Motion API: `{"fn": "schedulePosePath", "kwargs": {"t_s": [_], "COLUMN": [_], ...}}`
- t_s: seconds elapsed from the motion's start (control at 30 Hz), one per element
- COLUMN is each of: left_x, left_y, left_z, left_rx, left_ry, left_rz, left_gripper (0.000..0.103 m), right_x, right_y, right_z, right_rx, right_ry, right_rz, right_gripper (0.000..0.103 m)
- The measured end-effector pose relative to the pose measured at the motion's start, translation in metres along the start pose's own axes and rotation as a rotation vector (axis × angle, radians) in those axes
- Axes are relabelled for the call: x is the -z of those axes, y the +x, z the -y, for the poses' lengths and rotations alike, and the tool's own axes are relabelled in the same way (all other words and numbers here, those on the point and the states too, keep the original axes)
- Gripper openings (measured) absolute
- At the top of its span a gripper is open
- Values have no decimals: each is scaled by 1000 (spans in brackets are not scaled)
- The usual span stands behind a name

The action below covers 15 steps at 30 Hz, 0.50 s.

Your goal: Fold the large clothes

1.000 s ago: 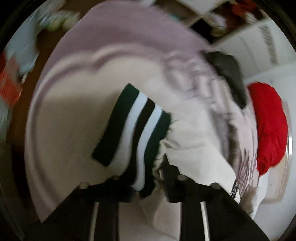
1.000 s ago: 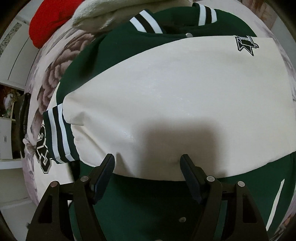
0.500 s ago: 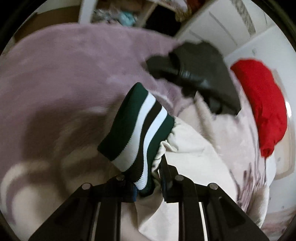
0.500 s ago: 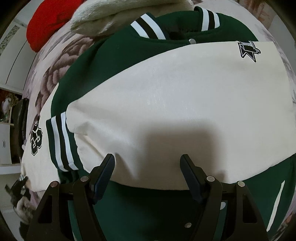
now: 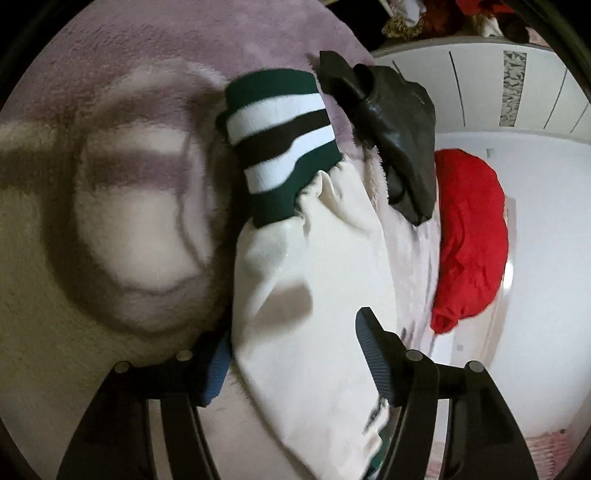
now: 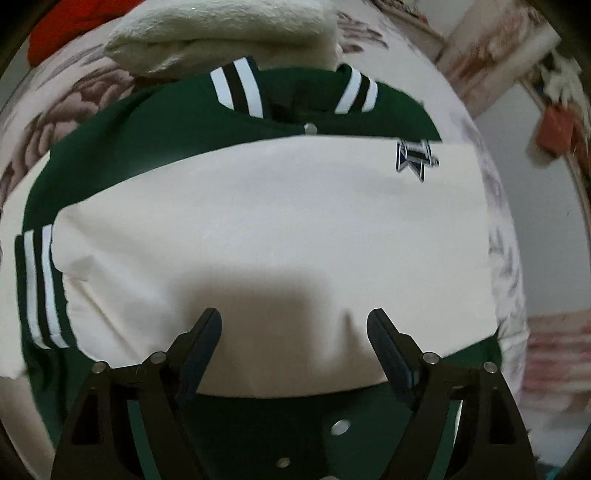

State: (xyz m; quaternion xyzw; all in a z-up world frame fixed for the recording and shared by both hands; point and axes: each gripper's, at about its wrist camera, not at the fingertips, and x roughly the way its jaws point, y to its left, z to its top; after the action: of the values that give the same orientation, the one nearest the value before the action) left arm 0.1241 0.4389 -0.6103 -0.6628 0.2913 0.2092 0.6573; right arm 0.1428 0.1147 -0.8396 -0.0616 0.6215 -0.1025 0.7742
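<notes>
A green varsity jacket (image 6: 147, 140) lies on the bed, collar (image 6: 240, 88) at the far side. One cream sleeve (image 6: 258, 221) with a star patch (image 6: 415, 158) is folded across its body, its striped cuff (image 6: 40, 288) at the left. My right gripper (image 6: 294, 314) hovers over that sleeve, jaws opening, nothing gripped. In the left wrist view the other cream sleeve (image 5: 306, 266) stretches away over the fluffy blanket (image 5: 110, 221) and ends in a green, white and black cuff (image 5: 280, 147). My left gripper (image 5: 295, 328) straddles this sleeve with jaws opening, and the cloth hides part of the left finger.
A black garment (image 5: 391, 122) lies just beyond the cuff and a red one (image 5: 469, 236) to its right, near the bed's edge. White cabinet fronts (image 5: 480, 92) stand behind. A folded cream fleece (image 6: 229, 33) rests past the jacket's collar on the flowered blanket (image 6: 74, 96).
The left gripper was shut on the striped cuff; its jaws have since spread and drawn back along the sleeve, which now lies on the blanket. The right gripper's jaws widened a little.
</notes>
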Motion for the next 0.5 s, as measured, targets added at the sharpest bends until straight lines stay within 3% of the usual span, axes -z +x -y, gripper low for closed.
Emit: {"fn": "schedulePosePath", "kwargs": {"t_s": [0.07, 0.13, 0.17, 0.5], "left_x": [-5, -9, -11, 3], "left_y": [8, 13, 18, -19], "left_z": [10, 29, 41, 153], "left_rx": [-59, -115, -121, -111], "left_ry": [38, 114, 154, 446], "left_rz": [52, 108, 115, 264], "left_gripper": [57, 18, 5, 2], "right_x": [-1, -2, -3, -10], "right_y": [5, 11, 12, 11], "right_z": [-1, -2, -2, 0], "right_rx": [-4, 8, 15, 142], "right_ry": [-7, -9, -7, -69], "right_rz": [-11, -25, -25, 55], "right_gripper": [83, 83, 83, 83]}}
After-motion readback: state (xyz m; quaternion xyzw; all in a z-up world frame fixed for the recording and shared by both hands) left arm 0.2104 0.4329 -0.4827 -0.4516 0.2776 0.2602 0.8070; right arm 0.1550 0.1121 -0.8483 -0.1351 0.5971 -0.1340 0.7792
